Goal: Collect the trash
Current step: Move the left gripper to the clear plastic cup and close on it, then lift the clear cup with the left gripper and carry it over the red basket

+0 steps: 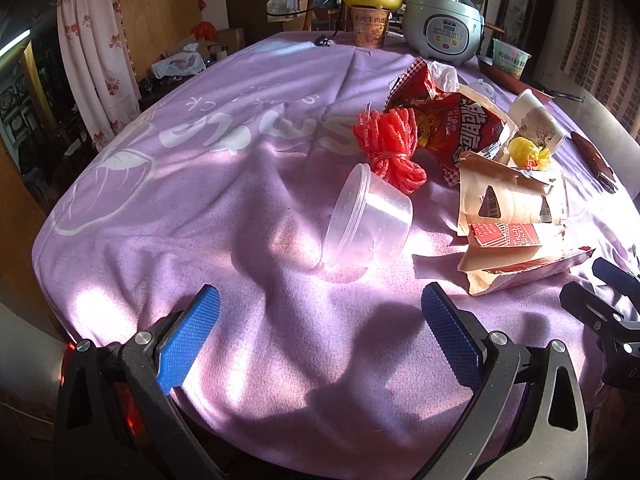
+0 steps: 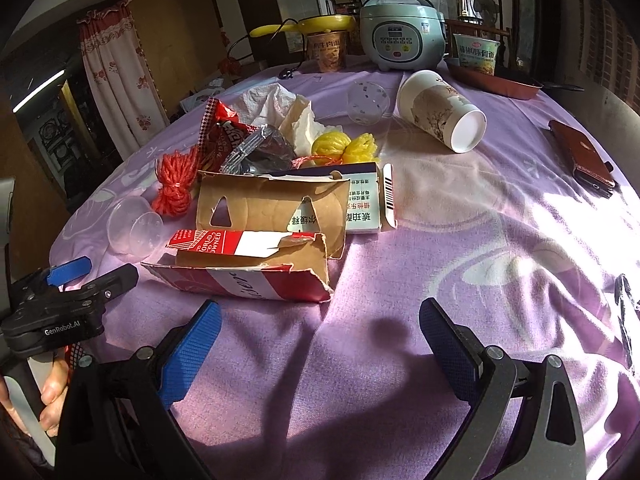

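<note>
I see a table under a purple cloth (image 1: 248, 128) with white print, sunlit in patches, a floral curtain (image 1: 90, 48) at the left and cluttered shelving behind.

Going left to right in the left wrist view: my left gripper (image 1: 320, 312) hangs low over bare cloth, blue pads (image 1: 188, 340) spread wide, nothing between them. Just ahead lies a clear plastic tub (image 1: 366, 224), tipped on its side. Beyond it sits a bundle of red netting (image 1: 388, 140), touching a red snack bag (image 1: 448, 120). To the right is a torn brown carton (image 1: 508, 200), overlapping a red-and-white torn box (image 1: 504, 240). A yellow net bundle (image 1: 528, 152) rests beside a paper cup (image 1: 536, 120) lying on its side. At the far edge stand a noodle cup (image 1: 370, 28), a rice cooker (image 1: 444, 20) and a green noodle bowl (image 1: 510, 58).

In the right wrist view, the left gripper (image 2: 80, 276) shows at the left margin, with fingers of the person's hand (image 2: 48, 400) below it. My right gripper (image 2: 320, 316) is likewise released, pads (image 2: 190, 354) far apart, empty, over cloth just short of the red-and-white torn box (image 2: 248, 276). Behind that are the carton (image 2: 272, 208), crumpled tissue (image 2: 276, 104), a small clear cup (image 2: 368, 102), the paper cup (image 2: 440, 112), and, well apart at the right, a phone in a brown case (image 2: 582, 156).
</note>
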`<action>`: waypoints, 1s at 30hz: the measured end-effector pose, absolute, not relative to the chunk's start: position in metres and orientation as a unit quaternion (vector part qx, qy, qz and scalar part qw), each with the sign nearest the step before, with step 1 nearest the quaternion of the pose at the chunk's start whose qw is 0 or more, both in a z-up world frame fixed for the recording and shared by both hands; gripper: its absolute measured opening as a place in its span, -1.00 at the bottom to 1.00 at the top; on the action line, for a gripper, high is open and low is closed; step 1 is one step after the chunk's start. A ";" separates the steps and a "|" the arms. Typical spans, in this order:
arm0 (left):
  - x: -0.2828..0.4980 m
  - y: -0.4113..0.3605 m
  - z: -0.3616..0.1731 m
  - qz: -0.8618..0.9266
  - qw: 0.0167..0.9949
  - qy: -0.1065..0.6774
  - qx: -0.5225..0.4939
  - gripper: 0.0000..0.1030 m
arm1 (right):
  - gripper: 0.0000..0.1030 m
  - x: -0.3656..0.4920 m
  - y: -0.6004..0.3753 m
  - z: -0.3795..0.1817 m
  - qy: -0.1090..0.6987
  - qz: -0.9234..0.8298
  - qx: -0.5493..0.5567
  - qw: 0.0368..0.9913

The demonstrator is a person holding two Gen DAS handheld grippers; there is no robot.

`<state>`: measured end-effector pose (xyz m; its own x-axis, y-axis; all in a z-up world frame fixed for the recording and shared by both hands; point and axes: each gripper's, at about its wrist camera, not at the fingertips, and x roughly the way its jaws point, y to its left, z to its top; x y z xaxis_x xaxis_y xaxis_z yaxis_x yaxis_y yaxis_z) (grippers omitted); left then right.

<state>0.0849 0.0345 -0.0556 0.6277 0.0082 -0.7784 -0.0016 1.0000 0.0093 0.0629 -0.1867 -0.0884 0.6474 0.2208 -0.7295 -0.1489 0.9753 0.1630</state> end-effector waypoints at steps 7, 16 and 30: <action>0.090 0.033 -0.053 -0.002 0.905 0.425 0.013 0.89 | 0.42 0.062 -0.196 -0.090 0.403 0.119 0.056 0.905; 0.120 0.032 -0.051 -0.031 0.906 0.421 -0.005 0.89 | 0.60 0.074 -0.203 -0.081 0.401 0.153 0.106 0.897; 0.114 0.046 -0.045 -0.060 0.909 0.410 -0.044 -0.34 | 0.71 0.074 -0.195 -0.078 0.398 0.159 0.105 0.898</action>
<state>0.1140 0.0457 -0.0446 0.6561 -0.1455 -0.7405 0.0737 0.9889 -0.1290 0.0735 -0.1954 -0.0783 0.6330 0.3692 -0.6805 -0.2024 0.9273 0.3148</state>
